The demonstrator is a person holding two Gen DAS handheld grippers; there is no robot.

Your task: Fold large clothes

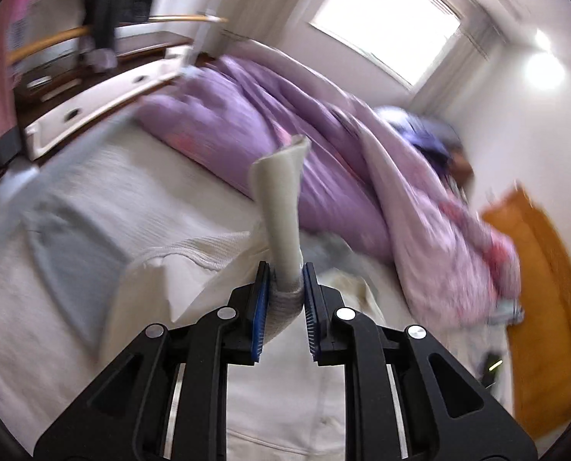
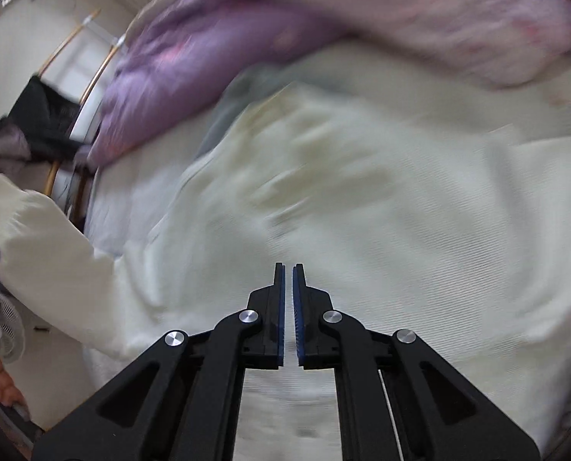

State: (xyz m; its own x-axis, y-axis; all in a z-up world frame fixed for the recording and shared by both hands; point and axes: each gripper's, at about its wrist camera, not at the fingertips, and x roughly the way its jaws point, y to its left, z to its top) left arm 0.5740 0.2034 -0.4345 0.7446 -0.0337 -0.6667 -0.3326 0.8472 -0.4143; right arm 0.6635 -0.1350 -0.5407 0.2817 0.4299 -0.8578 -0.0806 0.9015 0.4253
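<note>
Left gripper (image 1: 288,282) bites cream sleeve cuff (image 1: 282,303), low middle of frame, so I can lift sleeve and fold it in. Right gripper (image 2: 288,282) pinched tight, holds nothing, hangs over cream sweater (image 2: 362,211) spread on bed. Purple quilt (image 2: 193,57) upper left, out of way.

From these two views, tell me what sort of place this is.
Most likely a bedroom in a home: a bed with a rumpled purple duvet, a window in the wall behind it, and an orange wooden door.
</note>
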